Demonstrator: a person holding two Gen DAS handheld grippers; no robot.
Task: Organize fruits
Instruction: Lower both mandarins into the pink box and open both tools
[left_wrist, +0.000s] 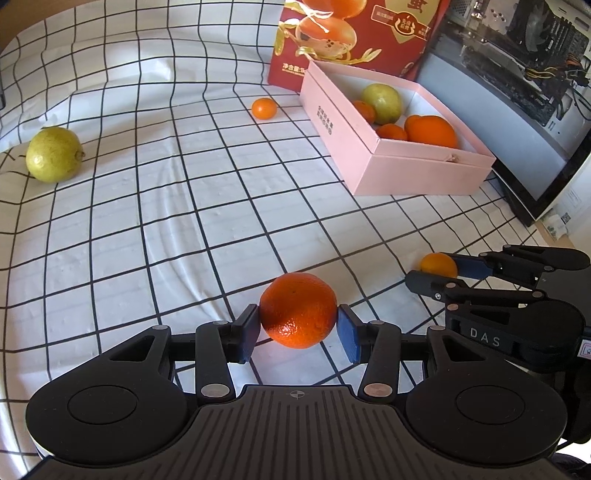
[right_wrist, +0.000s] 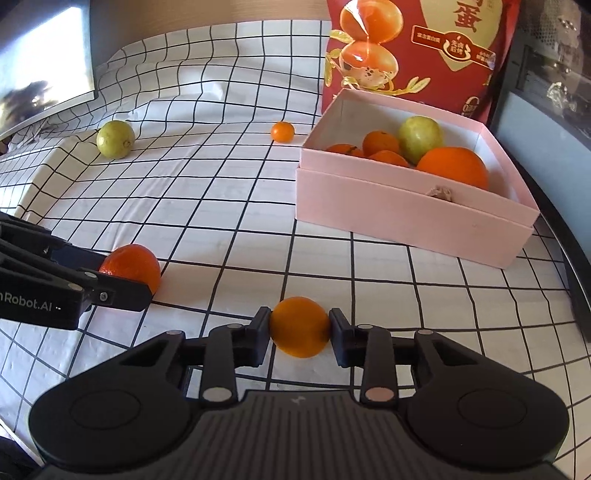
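My left gripper (left_wrist: 298, 328) is shut on a deep-orange mandarin (left_wrist: 298, 310) that rests on the checked cloth; both blue pads press its sides. In the right wrist view the same mandarin (right_wrist: 136, 262) shows at the left, half hidden behind the left gripper (right_wrist: 125, 275). My right gripper (right_wrist: 299, 330) is shut on a smaller, paler orange (right_wrist: 299, 326), also down on the cloth. The left wrist view shows that orange (left_wrist: 437, 264) between the right gripper's fingers (left_wrist: 469, 267). An open pink box (right_wrist: 406, 218) farther back holds a green pear-like fruit, a large orange and several tangerines.
A yellow-green fruit (left_wrist: 53, 154) lies loose at the far left and a small tangerine (left_wrist: 264, 108) near the box's far corner. A red printed bag (left_wrist: 332, 44) stands behind the pink box (left_wrist: 417, 173). A computer case (left_wrist: 517, 92) borders the right side.
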